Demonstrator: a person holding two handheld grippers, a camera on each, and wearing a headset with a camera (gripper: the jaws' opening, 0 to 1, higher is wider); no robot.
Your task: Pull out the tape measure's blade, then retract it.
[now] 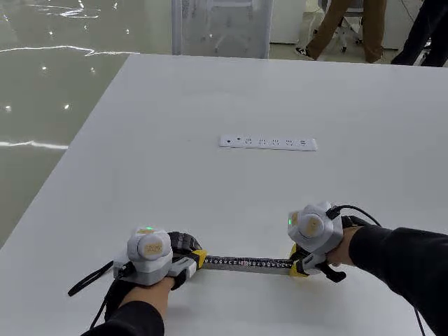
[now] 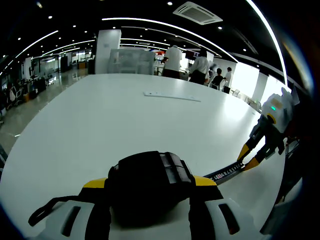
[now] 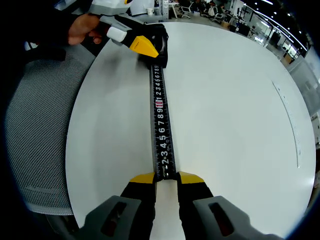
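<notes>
A black tape measure case [image 1: 183, 245] rests on the white table [image 1: 210, 182] near its front edge. My left gripper [image 1: 190, 259] is shut on the case, which sits between its yellow-tipped jaws in the left gripper view [image 2: 150, 172]. The dark blade [image 1: 245, 262] runs right, flat over the table, to my right gripper [image 1: 299, 267], which is shut on the blade's end. In the right gripper view the numbered blade [image 3: 160, 115] stretches from my right gripper [image 3: 165, 178] up to the case [image 3: 160, 46].
A white power strip [image 1: 268, 143] lies mid-table, beyond the blade. A black strap [image 1: 87, 280] trails left of the left gripper. A grey mesh chair [image 3: 40, 125] stands beside the table's edge. People [image 2: 187, 62] stand past the far end.
</notes>
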